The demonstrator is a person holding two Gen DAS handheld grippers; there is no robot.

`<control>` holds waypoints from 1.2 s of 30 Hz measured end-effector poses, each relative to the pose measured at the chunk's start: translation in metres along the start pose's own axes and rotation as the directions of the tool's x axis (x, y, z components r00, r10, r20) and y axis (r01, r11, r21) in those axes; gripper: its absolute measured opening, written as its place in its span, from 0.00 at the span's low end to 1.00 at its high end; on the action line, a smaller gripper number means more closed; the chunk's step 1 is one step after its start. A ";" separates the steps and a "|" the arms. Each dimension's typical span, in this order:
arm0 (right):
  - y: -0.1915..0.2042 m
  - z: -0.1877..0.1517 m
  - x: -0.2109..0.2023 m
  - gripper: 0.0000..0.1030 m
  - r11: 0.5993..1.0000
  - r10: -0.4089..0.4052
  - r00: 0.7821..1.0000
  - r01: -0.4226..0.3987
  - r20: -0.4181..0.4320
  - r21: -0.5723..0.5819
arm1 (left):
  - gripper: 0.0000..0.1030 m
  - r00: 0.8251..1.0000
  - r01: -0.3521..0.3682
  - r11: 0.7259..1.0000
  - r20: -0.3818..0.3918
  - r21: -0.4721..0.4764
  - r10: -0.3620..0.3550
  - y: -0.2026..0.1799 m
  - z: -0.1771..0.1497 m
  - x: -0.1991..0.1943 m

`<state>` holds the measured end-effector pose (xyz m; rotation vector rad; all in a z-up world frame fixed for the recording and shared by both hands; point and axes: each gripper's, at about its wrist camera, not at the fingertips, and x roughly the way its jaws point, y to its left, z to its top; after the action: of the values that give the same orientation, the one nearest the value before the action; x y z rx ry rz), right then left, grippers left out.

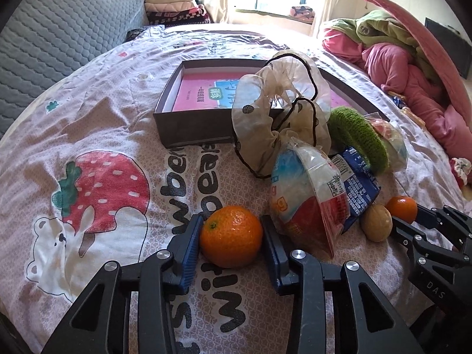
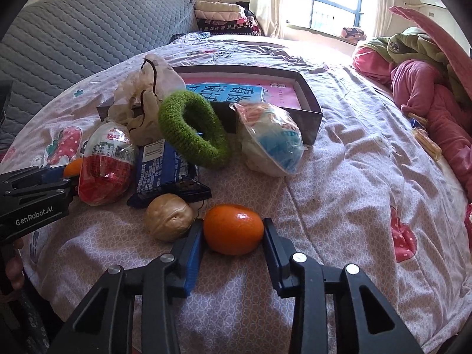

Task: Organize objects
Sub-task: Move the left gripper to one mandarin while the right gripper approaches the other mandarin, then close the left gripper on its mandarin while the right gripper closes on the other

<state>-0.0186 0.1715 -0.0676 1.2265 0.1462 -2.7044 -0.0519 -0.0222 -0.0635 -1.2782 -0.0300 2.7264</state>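
My left gripper [image 1: 231, 221] is shut on a mandarin [image 1: 231, 237] that rests on the printed bedsheet, its blue pads touching both sides. My right gripper [image 2: 233, 224] is shut on a second mandarin [image 2: 233, 230] in the same way. A walnut [image 2: 168, 221] lies just left of the right gripper's left finger. Behind the fruit is a pile: a red-and-white wrapped snack [image 1: 306, 194], a blue packet [image 1: 360, 183], a green knitted ring [image 2: 191, 129], a sheer frilled scrunchie [image 1: 274, 103] and a wrapped bowl-shaped pack [image 2: 271, 144]. A dark open box [image 1: 188, 129] holding pink books stands behind the pile.
A grey quilted sofa back [image 1: 59, 35] rises at the left. Pink and green bedding [image 2: 427, 88] is heaped at the right edge of the bed. Folded blankets [image 1: 174, 6] and a window lie at the far end. A hand [image 2: 14, 265] shows at the lower left.
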 end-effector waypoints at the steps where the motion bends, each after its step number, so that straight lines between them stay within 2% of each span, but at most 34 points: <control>1: 0.000 0.000 -0.001 0.37 1.000 0.001 1.000 -0.001 0.002 0.001 | 0.39 1.000 0.004 1.000 0.002 -0.002 -0.004 0.000 0.000 -0.001; 9: -0.004 0.001 -0.008 0.37 1.000 -0.015 0.999 0.014 0.034 0.007 | 0.39 1.000 0.007 1.000 0.018 -0.006 -0.007 0.001 -0.001 -0.010; 18: -0.006 0.005 -0.023 0.37 1.000 -0.016 0.995 0.014 0.101 0.012 | 0.39 0.997 0.000 1.000 0.082 0.005 -0.001 -0.005 0.002 -0.032; 36: 0.001 0.018 -0.039 0.37 1.000 0.018 0.985 -0.019 0.173 0.004 | 0.39 0.994 0.018 1.000 0.112 0.002 -0.018 -0.014 0.011 -0.045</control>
<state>-0.0067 0.1722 -0.0266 0.9831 0.1049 -2.7798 -0.0304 -0.0135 -0.0214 -1.1173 -0.0504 2.7792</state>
